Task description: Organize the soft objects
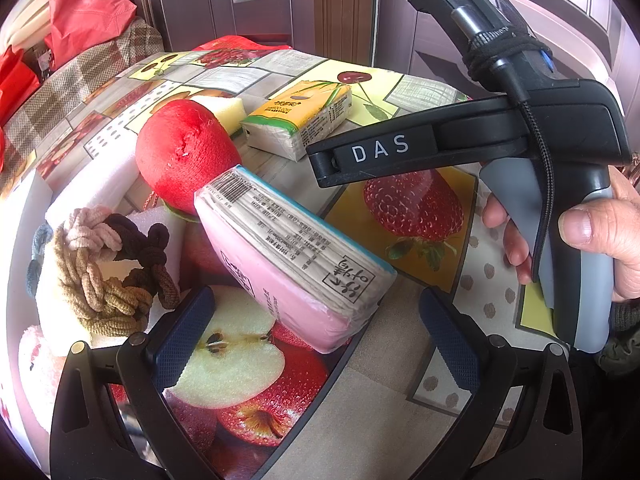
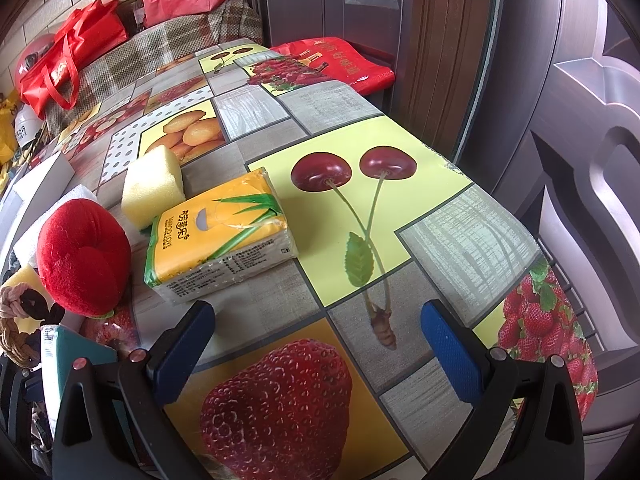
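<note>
Left wrist: left gripper [image 1: 316, 336] jaws wide, empty, near pink tissue pack [image 1: 292, 256]; right gripper [image 2: 316, 344] jaws wide, empty.

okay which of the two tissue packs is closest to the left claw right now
The pink tissue pack, lying tilted just ahead of the open left claw. The yellow tissue pack sits farther back, past the red plush.

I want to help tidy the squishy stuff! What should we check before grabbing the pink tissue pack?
1. Left tool open: ok.
2. Pink tissue pack between its fingers: not ok, it lies just ahead.
3. Pack lying flat: not ok, it leans on the red plush.
4. Right tool open and empty: ok.
5. Hair ties clear of the pack: ok.
6. Where the pack should go: cannot tell.
</note>
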### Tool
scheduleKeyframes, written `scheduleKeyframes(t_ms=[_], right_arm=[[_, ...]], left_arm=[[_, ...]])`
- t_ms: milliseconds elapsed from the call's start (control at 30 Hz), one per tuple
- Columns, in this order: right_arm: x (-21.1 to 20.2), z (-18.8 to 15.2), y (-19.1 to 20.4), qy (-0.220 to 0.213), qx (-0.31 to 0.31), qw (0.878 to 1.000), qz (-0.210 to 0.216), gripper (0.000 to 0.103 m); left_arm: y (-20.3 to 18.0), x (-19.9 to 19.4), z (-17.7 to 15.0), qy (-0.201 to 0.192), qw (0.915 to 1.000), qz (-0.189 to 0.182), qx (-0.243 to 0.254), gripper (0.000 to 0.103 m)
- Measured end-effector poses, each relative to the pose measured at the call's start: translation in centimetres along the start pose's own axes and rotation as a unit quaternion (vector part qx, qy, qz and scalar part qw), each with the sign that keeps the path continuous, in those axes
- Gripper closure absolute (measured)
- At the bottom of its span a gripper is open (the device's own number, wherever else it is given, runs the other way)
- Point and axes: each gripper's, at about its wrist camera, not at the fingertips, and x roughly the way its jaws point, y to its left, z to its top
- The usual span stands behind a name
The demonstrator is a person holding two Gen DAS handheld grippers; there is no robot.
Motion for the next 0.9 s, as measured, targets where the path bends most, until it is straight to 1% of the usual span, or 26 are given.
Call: scheduleKeyframes(t_ms=[767, 900], right_arm=[[0.1, 0.1, 0.1, 0.002, -0.005, 1.0, -0.004, 0.0], [0.0, 0.1, 0.2, 0.003, -0.007, 1.0, -0.005, 0.0]], left_arm=[[-0.5, 0.3, 0.4, 0.0, 1.0, 0.0, 0.004, 0.001], [-1.1, -0.2, 0.3, -0.009, 0.9997, -0.017, 0.016, 0.001]])
